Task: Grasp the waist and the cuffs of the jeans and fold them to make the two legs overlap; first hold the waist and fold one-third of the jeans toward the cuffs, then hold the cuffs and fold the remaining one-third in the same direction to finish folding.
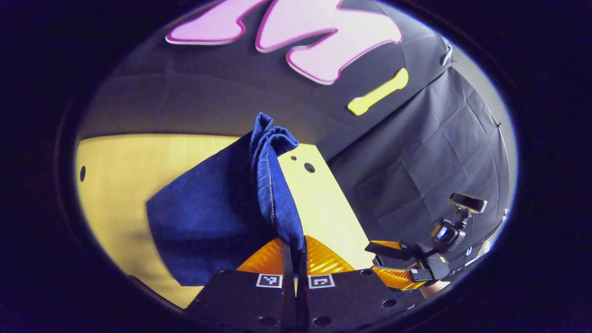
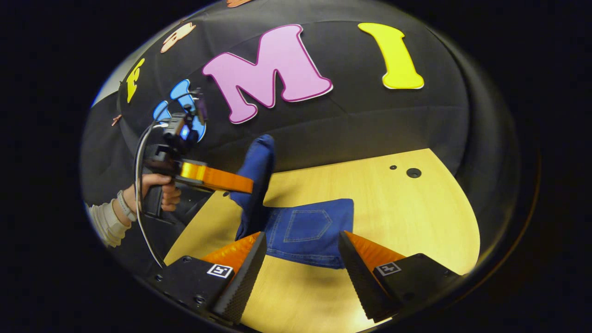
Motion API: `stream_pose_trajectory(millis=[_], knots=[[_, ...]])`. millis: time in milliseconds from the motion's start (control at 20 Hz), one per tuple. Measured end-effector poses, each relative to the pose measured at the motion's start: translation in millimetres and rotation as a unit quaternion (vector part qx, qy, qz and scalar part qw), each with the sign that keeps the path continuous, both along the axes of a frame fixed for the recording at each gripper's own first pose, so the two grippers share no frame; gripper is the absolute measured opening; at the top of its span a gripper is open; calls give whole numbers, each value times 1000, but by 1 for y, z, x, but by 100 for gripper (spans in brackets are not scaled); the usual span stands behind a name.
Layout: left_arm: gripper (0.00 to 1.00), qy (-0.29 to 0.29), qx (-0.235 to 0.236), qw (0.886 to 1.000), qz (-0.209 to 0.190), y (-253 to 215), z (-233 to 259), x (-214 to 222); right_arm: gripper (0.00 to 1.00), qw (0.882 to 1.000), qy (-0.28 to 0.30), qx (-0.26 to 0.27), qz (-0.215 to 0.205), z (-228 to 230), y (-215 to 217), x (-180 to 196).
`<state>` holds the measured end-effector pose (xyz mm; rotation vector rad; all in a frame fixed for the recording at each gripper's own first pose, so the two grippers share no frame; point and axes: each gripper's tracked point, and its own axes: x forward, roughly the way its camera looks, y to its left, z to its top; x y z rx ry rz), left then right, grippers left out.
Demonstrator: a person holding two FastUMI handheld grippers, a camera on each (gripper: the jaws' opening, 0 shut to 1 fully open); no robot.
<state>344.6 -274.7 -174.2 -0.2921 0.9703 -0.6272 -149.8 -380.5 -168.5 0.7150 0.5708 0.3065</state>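
Left gripper (image 1: 294,247) clamped on a bunched edge of dark blue denim jeans (image 1: 222,212), lifted above pale wooden table (image 1: 120,171) (rest lying folded there). Right gripper (image 2: 300,259) spread apart, holding nothing, hovering near the jeans.

The right gripper (image 2: 301,252) hangs with jaws wide apart; folded jeans (image 2: 307,231) lie on the table (image 2: 407,217) just beyond them.

The left gripper (image 2: 247,185), held by a hand (image 2: 155,192), pinches a raised denim end.

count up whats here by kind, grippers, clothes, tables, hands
grippers: 2, left gripper shut on the jeans, right gripper open
jeans: 1
table: 1
hand: 1
total: 5
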Motion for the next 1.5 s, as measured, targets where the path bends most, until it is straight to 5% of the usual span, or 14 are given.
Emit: stream_pose_trajectory(millis=[200,350,400,450,600,850,1100,1200,1300,1500], knots=[[6,97,102,990,26,-8,-101,-13,95,1000,3,-24,-13,-22,-23,-7],[19,124,100,986,52,-22,-105,-30,95,999,0,-49,-6,-35,-33,-17],[35,116,87,988,49,-32,-98,-29,95,999,-2,-55,-2,-38,-34,-19],[37,96,77,991,47,-37,-84,-31,95,998,-6,-56,2,-37,-34,-21],[96,15,46,998,33,-48,-38,-42,95,998,-28,-49,6,-20,-33,-28],[95,-177,50,982,44,-6,80,-106,95,994,-85,-64,-21,36,-46,-47],[95,-346,76,931,88,30,151,-202,95,975,-165,-113,-91,130,-82,-89],[95,-388,98,907,130,47,163,-233,95,963,-197,-135,-123,174,-94,-113],[95,-403,90,898,151,49,164,-272,95,950,-212,-176,-150,200,-108,-133],[95,-428,54,883,187,63,200,-328,95,949,-236,-159,-135,244,-85,-176]])
